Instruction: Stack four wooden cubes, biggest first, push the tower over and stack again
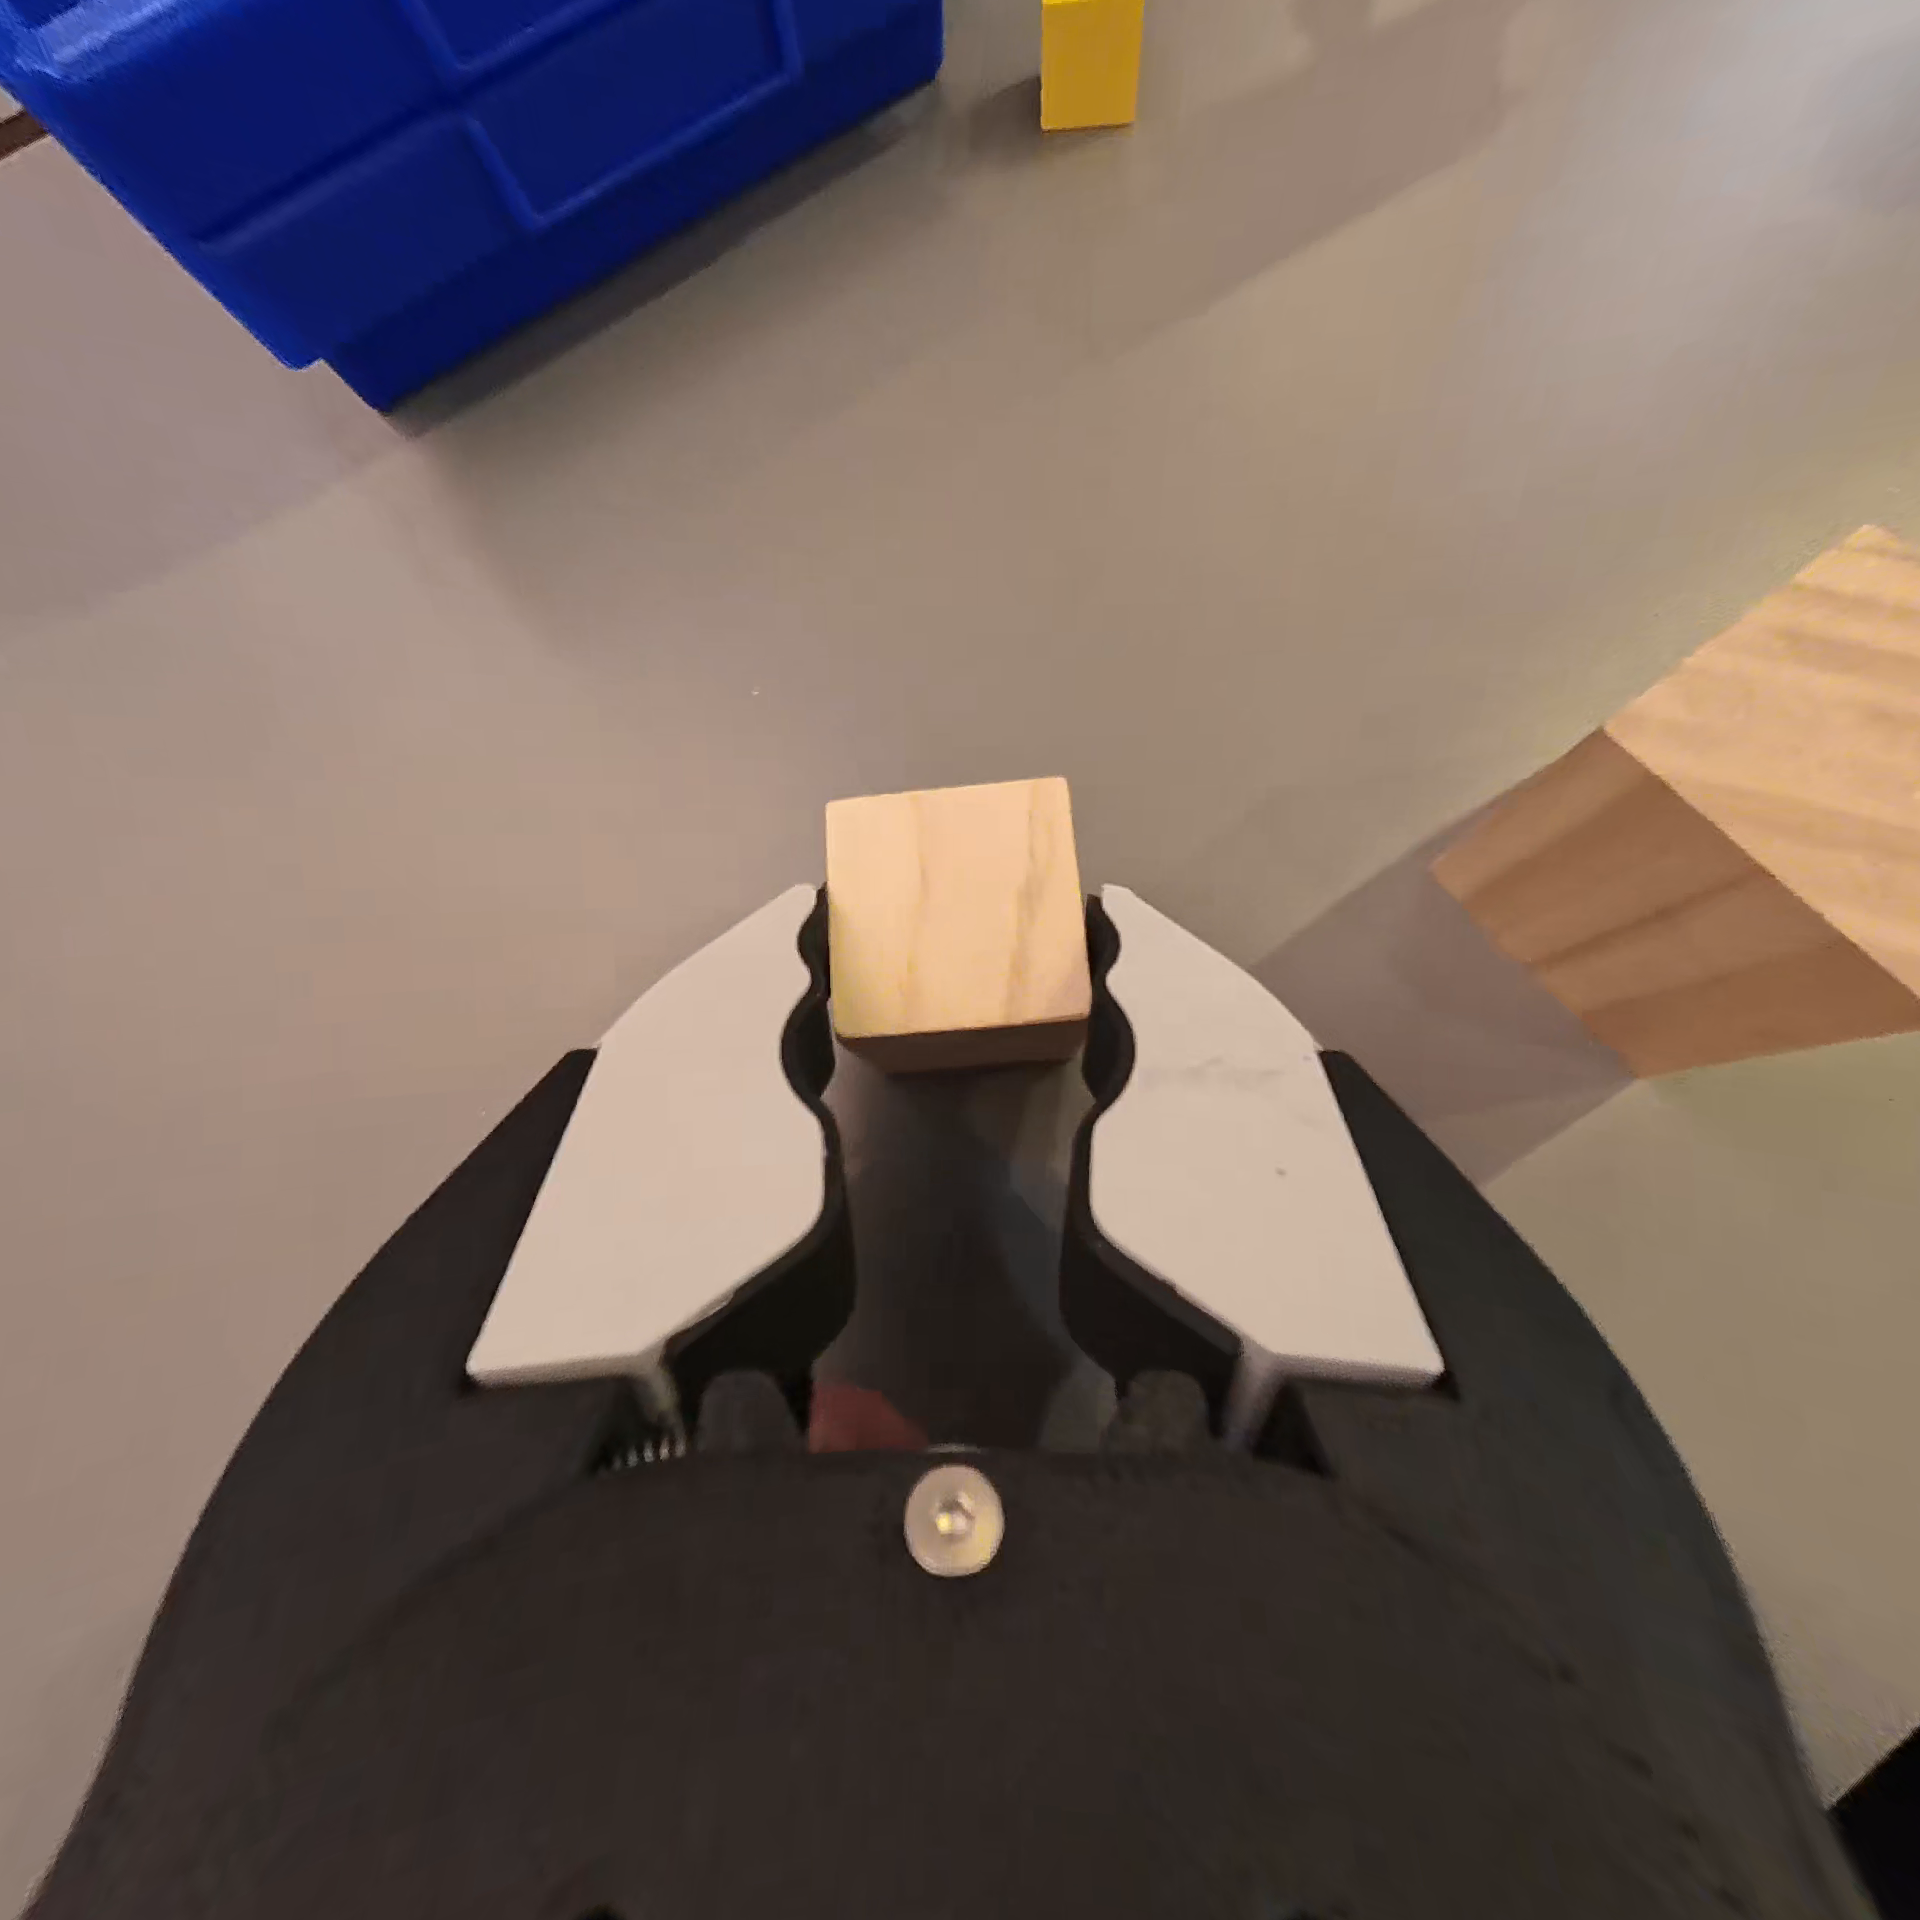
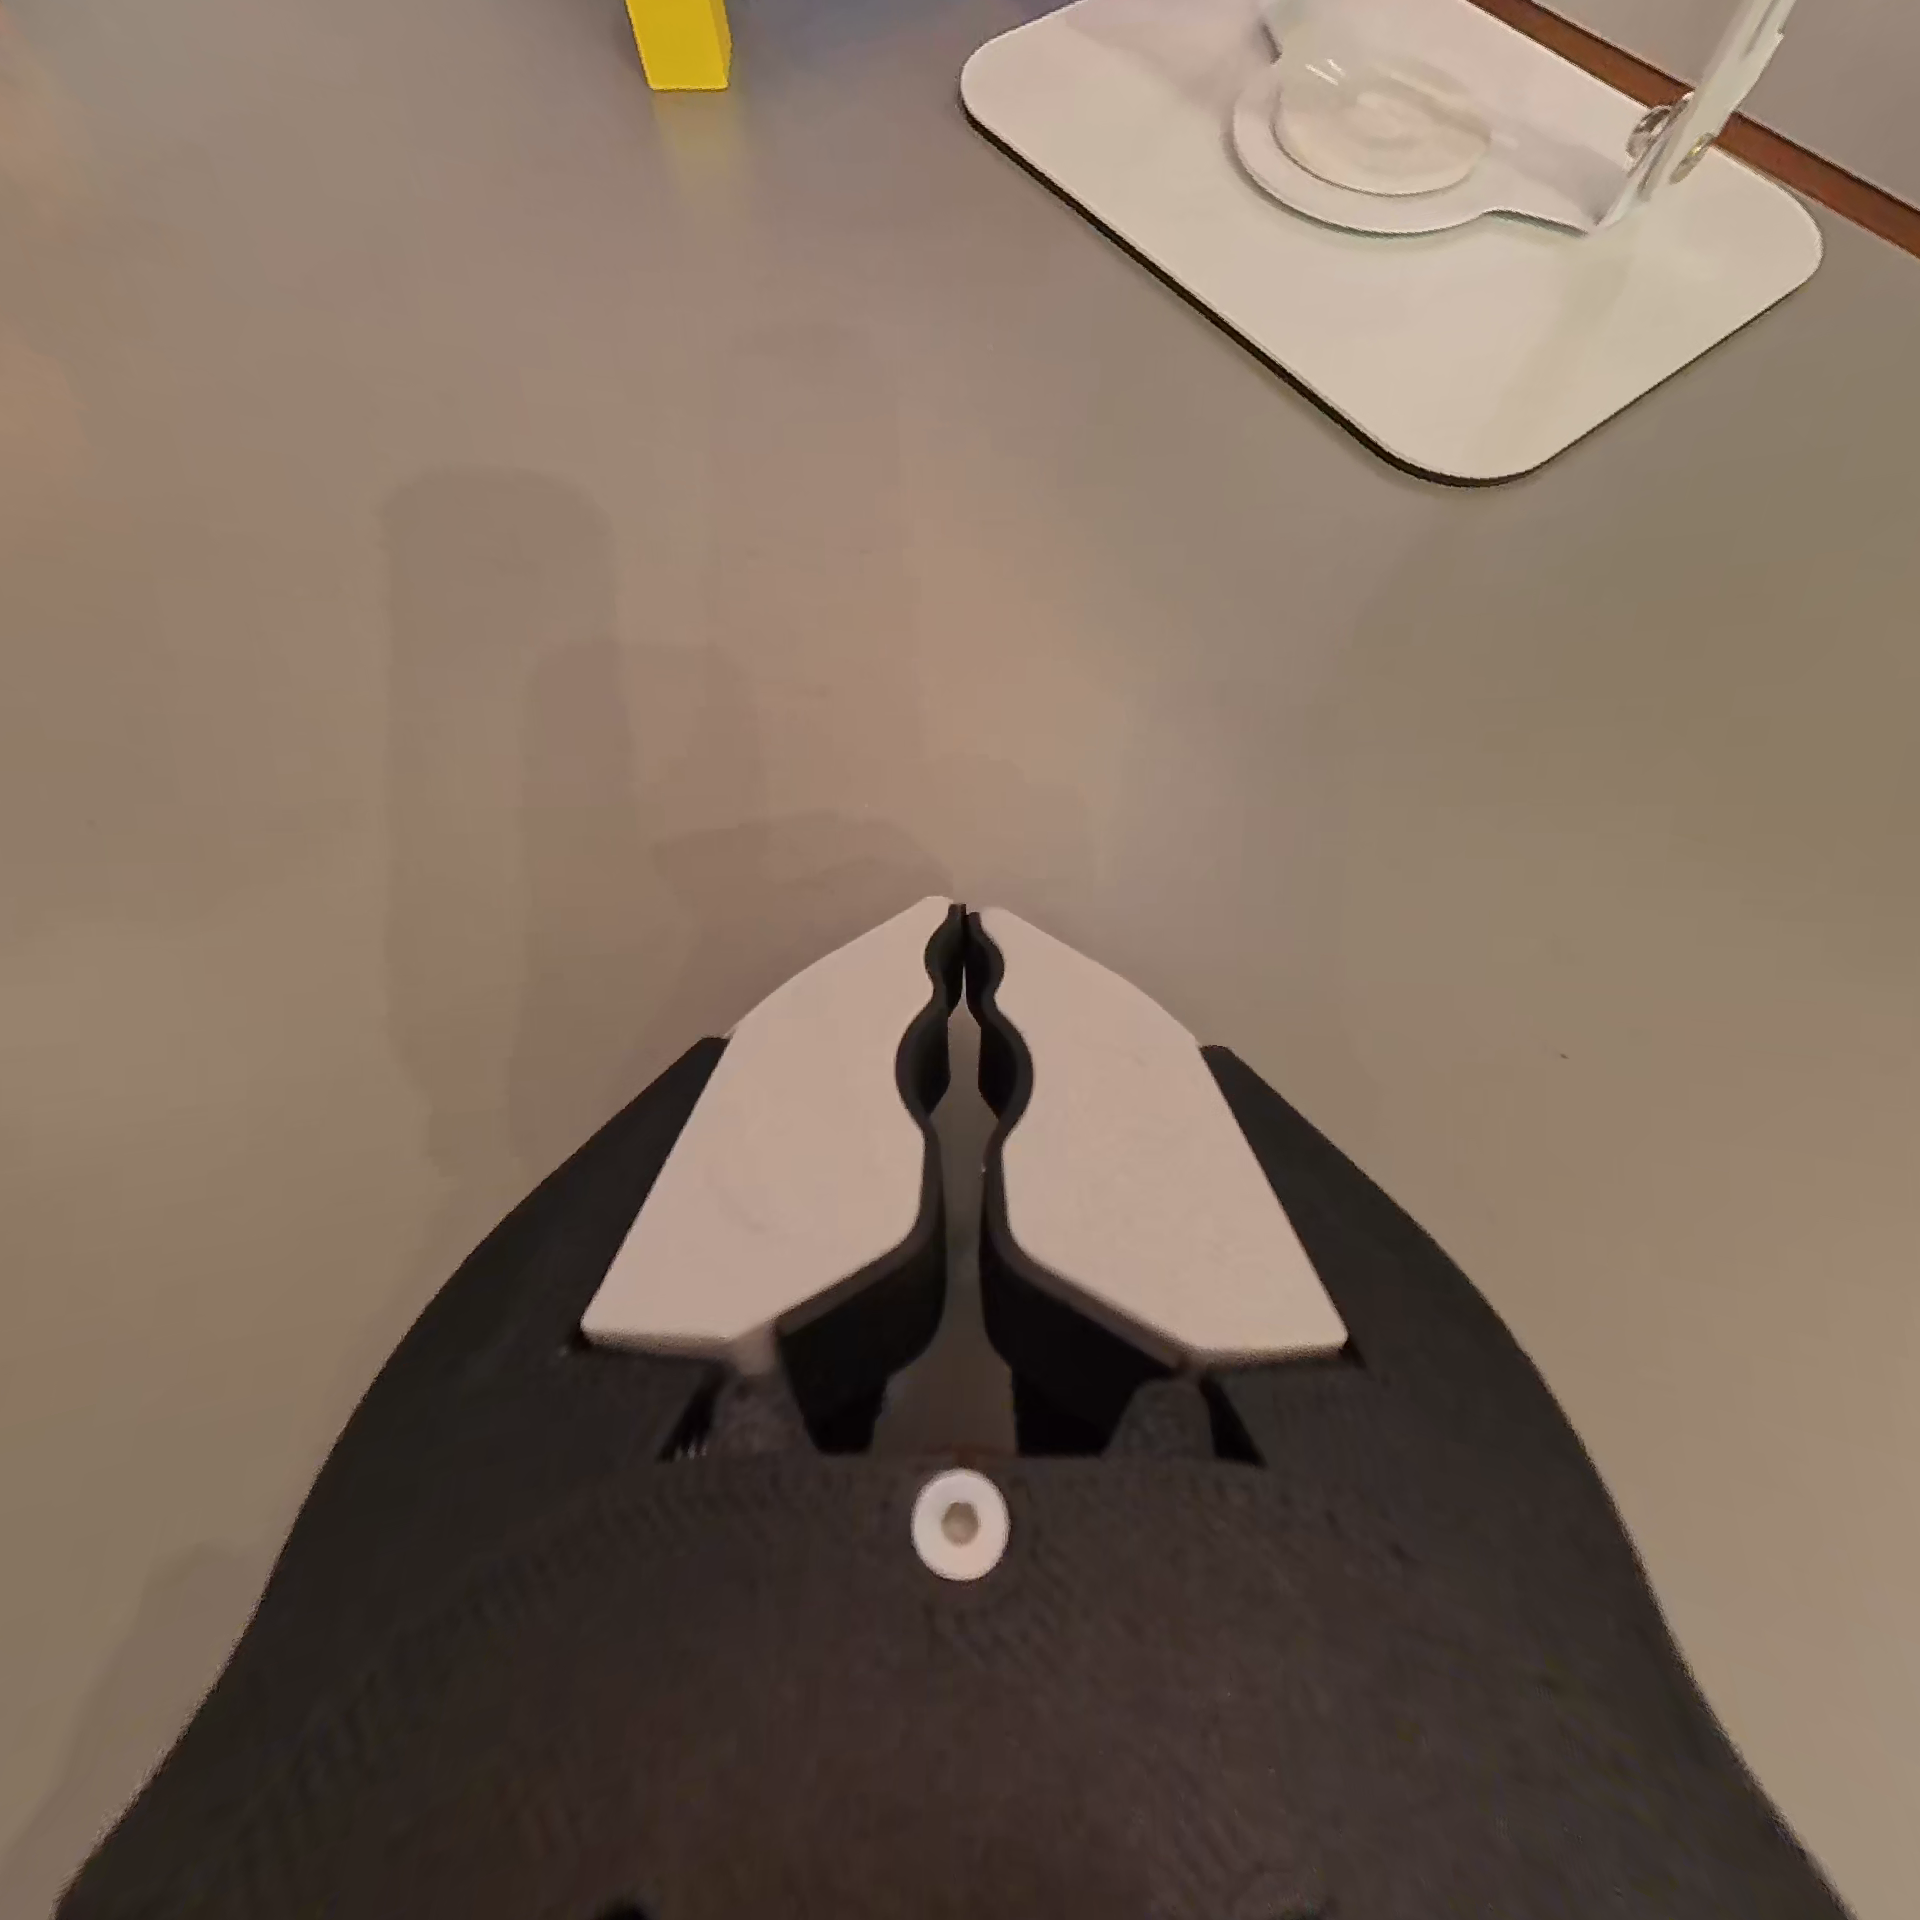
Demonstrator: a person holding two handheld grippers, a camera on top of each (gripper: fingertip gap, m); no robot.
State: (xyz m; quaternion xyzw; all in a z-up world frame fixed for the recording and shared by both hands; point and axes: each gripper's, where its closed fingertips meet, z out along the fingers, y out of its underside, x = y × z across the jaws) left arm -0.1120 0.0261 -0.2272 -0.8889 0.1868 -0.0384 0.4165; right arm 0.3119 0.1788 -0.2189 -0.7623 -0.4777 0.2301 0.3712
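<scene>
Gripping a small wooden cube (image 1: 956, 914) mid-frame in left gripper (image 1: 956, 940), carrying toward larger wooden block (image 1: 1756, 821) at right edge; needing centred placement. Right gripper (image 2: 961, 920) idling, pinched together, empty.

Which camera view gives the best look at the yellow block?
The left wrist view shows the yellow block best: its front face stands clear at the top edge, beside the blue bin. The right wrist view shows only its lower part, cut off by the frame.
</scene>
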